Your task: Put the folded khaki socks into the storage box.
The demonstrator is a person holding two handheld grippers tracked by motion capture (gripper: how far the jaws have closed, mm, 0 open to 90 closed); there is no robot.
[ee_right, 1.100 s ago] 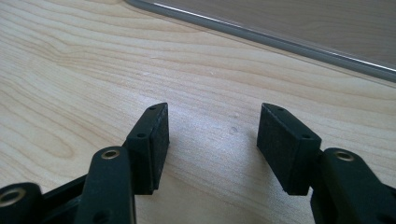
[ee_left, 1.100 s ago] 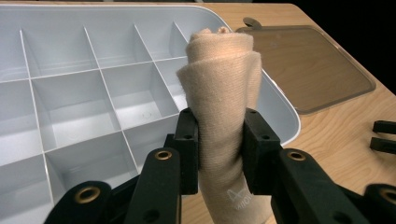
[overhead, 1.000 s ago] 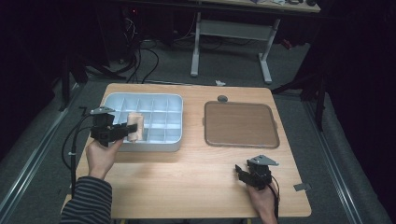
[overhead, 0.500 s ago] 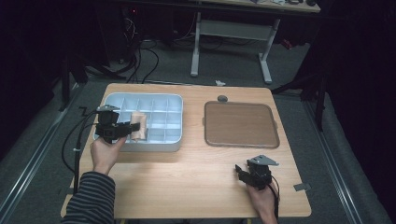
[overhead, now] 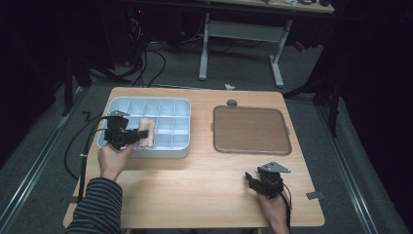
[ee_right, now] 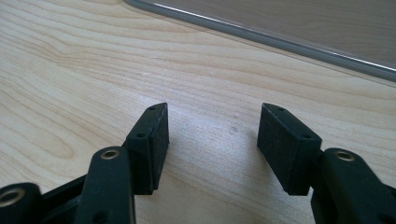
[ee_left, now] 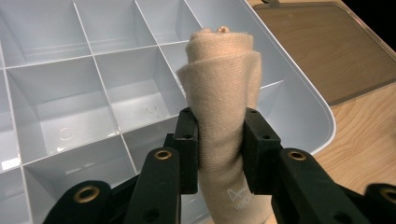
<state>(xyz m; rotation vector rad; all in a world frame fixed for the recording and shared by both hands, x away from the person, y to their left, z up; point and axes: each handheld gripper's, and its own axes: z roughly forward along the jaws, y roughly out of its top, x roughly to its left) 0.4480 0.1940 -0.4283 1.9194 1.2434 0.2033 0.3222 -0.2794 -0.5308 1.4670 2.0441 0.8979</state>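
Wooden table (overhead: 195,185) under both my claws, grey compartment tray (ee_left: 93,93) right below my left claw (ee_left: 219,140), brown lid (overhead: 251,130) ahead of my right claw (ee_right: 212,140); left clamped on rolled beige sock (ee_left: 222,93) over the tray's near cells, right gaping wide, nothing in it

Rolled beige cloth (ee_left: 219,93), upright, over organiser tray (overhead: 181,106)
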